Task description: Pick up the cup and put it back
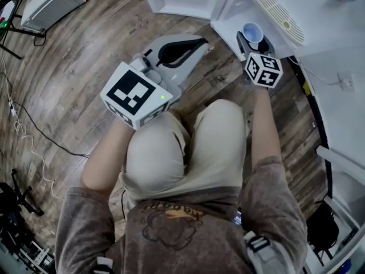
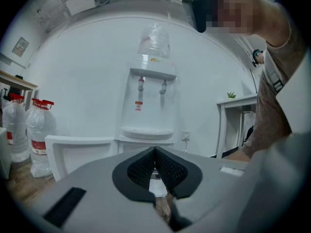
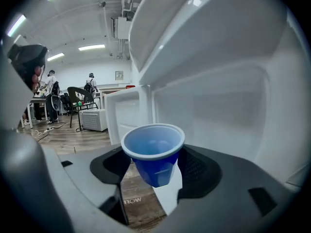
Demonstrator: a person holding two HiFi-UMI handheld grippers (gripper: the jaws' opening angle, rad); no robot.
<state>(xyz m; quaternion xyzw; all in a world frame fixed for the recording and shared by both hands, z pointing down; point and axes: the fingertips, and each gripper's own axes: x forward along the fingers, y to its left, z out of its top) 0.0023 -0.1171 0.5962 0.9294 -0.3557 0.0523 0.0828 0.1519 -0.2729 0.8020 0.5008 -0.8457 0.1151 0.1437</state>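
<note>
Since the blue plastic cup (image 3: pixel 153 152) hangs upright, clamped in the right gripper (image 1: pixel 255 45) just beside the near corner of the white surface (image 1: pixel 331 21), pickup looks done and only setting it back remains, while the left gripper (image 2: pixel 155 165) sits closed and empty.

In the head view, the lower part of the cup (image 1: pixel 252 33) is hidden by the right gripper (image 1: pixel 253 41), whose jaws are mostly covered by its cube (image 1: pixel 263 69). The red label (image 2: pixel 139 106) on the dispenser (image 2: pixel 151 114) is too small to be read. The distant people (image 3: pixel 51 93) are shown too small for detail.
</note>
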